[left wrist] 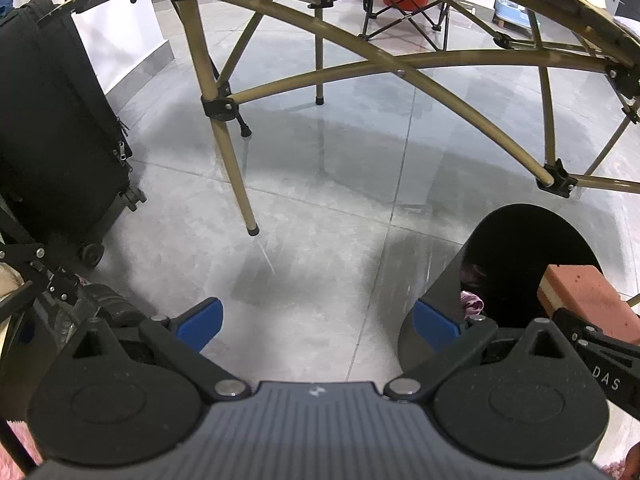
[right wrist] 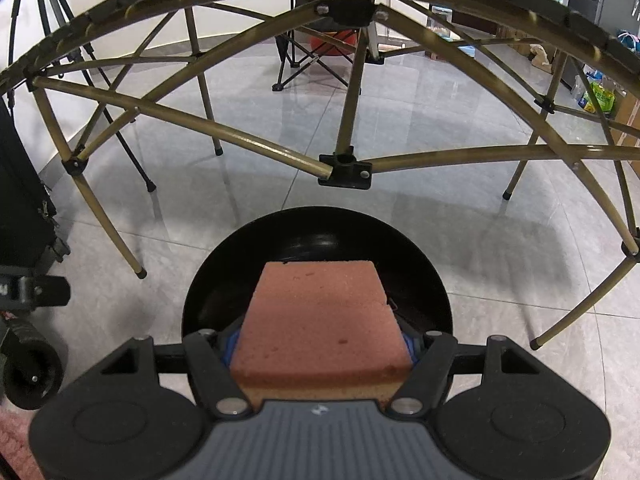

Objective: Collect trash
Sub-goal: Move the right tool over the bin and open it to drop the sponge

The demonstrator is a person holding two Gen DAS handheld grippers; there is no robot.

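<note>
A pink sponge block (right wrist: 320,316) with a tan underside sits between the blue pads of my right gripper (right wrist: 320,346), which is shut on it. Directly below it gapes the round mouth of a black trash bin (right wrist: 424,280). In the left wrist view the same bin (left wrist: 440,276) stands on the floor at the right, with the sponge (left wrist: 580,300) over its rim and a crumpled pinkish scrap (left wrist: 472,304) inside. My left gripper (left wrist: 316,320) hangs open over bare floor just left of the bin, nothing between its blue fingertips (left wrist: 202,322).
A folding table's tan metal frame (left wrist: 230,152) (right wrist: 344,168) arches above and behind the bin, its legs standing on the grey tiled floor. A black wheeled suitcase (left wrist: 56,128) stands at the left. A folding camp chair (right wrist: 312,60) is farther back.
</note>
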